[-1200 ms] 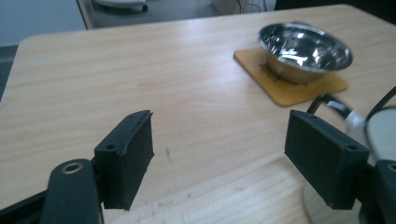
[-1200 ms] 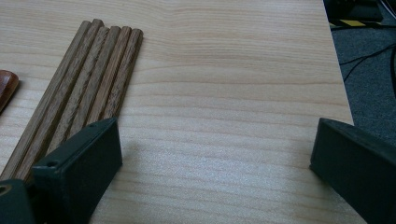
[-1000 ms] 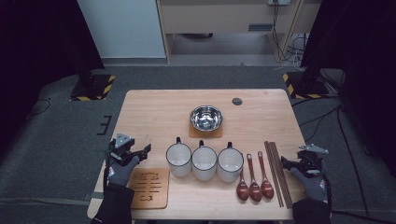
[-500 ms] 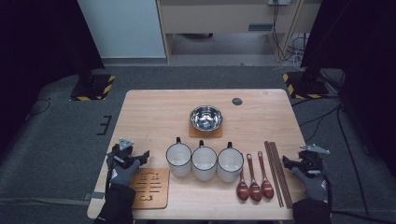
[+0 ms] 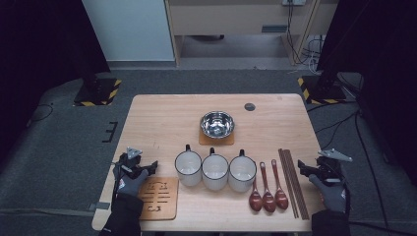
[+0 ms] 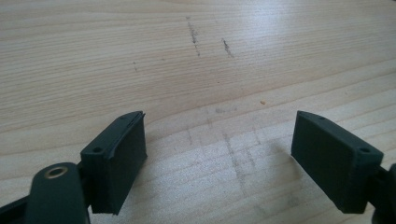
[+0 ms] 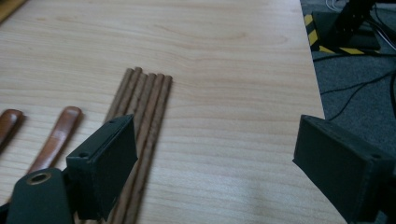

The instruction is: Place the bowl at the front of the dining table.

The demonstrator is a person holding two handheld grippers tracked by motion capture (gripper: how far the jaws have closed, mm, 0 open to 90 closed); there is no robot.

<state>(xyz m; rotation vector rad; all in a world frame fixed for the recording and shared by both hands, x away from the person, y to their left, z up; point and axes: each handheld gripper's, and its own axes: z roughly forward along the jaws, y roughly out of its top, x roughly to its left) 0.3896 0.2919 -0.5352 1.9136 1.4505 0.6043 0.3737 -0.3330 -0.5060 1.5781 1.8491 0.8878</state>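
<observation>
Low over the table's left front edge, my left gripper (image 5: pixel 146 167) stands open above bare wood (image 6: pixel 205 70), beside a carved wooden trivet (image 5: pixel 157 198). Its jaws have just been opening, with nothing between them. My right gripper (image 5: pixel 304 170) hovers open at the right front edge, just right of a bundle of dark chopsticks (image 5: pixel 293 182). Its jaws have just been closing a little, and nothing is gripped. In the right gripper view the chopsticks (image 7: pixel 142 107) lie on the table under the left jaw, and two spoon handles (image 7: pixel 58 133) lie farther left.
Three white mugs (image 5: pixel 215 170) stand in a row at the front middle, with three brown spoons (image 5: pixel 267 194) to their right. A steel bowl (image 5: pixel 217 124) sits on a square coaster behind them. A small dark disc (image 5: pixel 250 106) lies at the back right.
My left gripper has sunk toward the table beside the trivet and its jaws stand a little wider. The right gripper has lifted slightly.
</observation>
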